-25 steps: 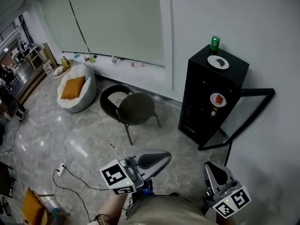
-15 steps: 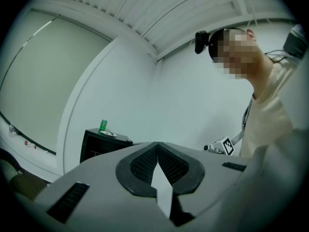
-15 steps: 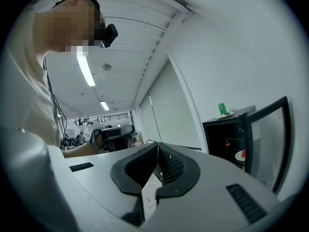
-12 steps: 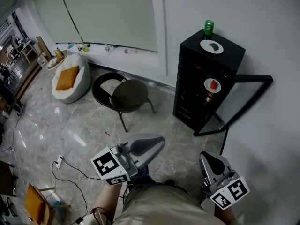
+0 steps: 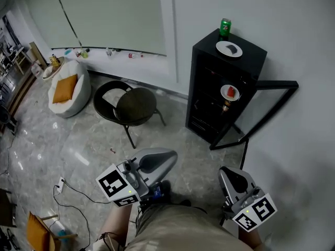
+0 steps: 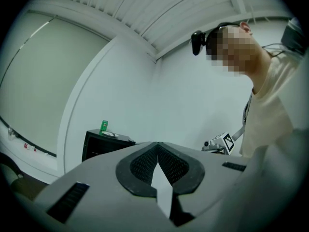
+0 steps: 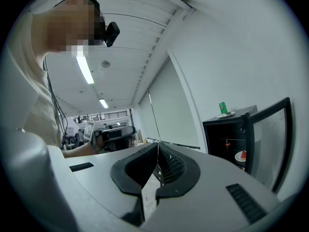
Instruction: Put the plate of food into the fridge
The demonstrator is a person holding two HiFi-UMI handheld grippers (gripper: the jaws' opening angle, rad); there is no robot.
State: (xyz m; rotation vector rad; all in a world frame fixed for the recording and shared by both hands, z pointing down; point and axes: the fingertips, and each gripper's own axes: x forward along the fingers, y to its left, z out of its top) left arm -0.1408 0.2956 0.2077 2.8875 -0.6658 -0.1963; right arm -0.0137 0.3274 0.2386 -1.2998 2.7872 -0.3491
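Status of task: not settled from here. The fridge [image 5: 209,88] stands against the wall with its door [image 5: 269,106] swung wide open. We count two plates. The top plate [image 5: 229,49], carrying something dark, lies on the fridge roof just beside a green can [image 5: 225,27]. The shelf plate [image 5: 229,92], carrying something red, already sits inside on an upper shelf.

Left tool [image 6: 158,146]: its pads meet at the tips and there is nothing between them. Right tool [image 7: 158,146]: the same, closed and empty. Both are held low in front of the body, pointing roughly level, and are well apart from the fridge, with open floor [image 5: 172,145] between.

Our reading: if the top plate is the one meant, only the door-opening is done. The walk over, the lift, the set-down on a shelf and the closing of the door are all left. If the shelf plate is the one meant, only the door is left. We cannot tell which.

Against the earlier frames: the fridge sits higher and further left in the head view, and so does the chair [image 5: 133,106]. We take this to be the camera shifting, not the furniture. Both plates and the can keep their places on and in the fridge. The door stays at the same angle. The left tool's marker cube has drifted left and a little up in the head view, while the right tool has barely shifted. Both tools stay closed and empty throughout.
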